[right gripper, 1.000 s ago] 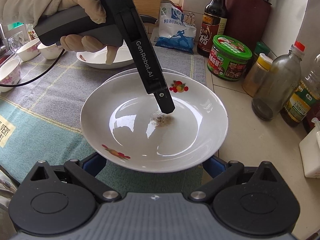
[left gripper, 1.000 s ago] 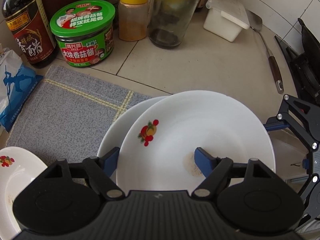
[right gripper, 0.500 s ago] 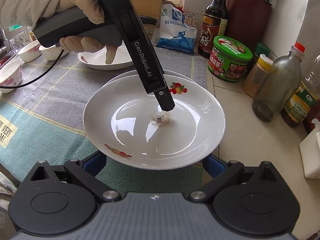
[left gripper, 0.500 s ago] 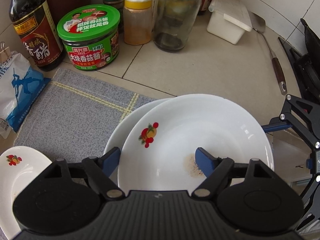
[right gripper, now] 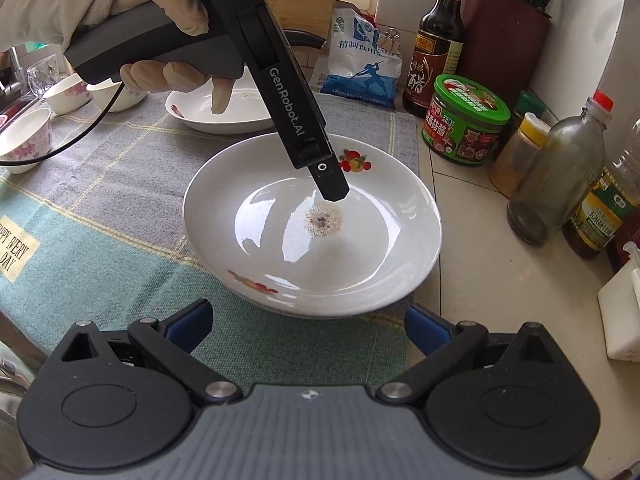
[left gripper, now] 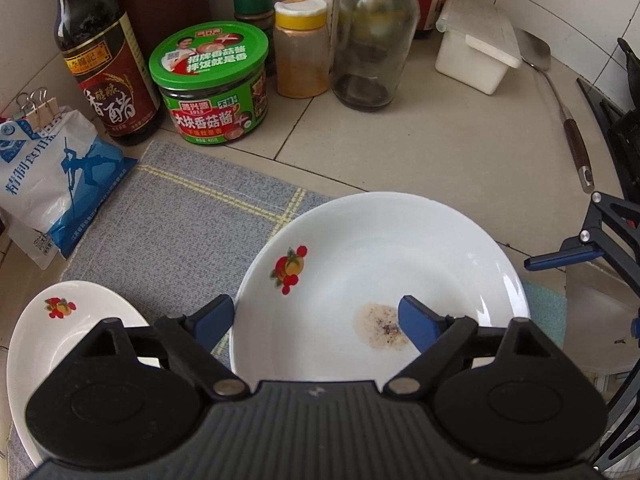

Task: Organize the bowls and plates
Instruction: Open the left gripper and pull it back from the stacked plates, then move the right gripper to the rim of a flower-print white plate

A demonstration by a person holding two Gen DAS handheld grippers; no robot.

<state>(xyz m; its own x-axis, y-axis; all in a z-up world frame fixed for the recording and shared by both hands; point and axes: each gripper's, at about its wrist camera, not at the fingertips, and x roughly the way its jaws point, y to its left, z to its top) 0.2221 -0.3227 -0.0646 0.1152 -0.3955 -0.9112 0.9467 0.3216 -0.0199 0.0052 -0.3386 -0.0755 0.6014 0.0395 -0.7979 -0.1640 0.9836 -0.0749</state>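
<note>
A white deep plate with a fruit motif and a brown speckled stain lies on the grey cloth; it also shows in the right wrist view. My left gripper straddles its near rim, one finger outside and the other fingertip inside near the stain. Its jaws are opening, and the pads stand off the rim. My right gripper is open just short of the plate, with nothing between its fingers. A second fruit plate lies to the left, seen farther back in the right wrist view.
Along the tiled wall stand a vinegar bottle, a green-lidded jar, a spice jar, a glass bottle and a white box. A salt bag lies left, a spatula right. Small bowls sit far left.
The top plate has shifted away from my right gripper and now covers the plate under it, which no longer shows. My left jaws have widened. The right gripper has kept still.
</note>
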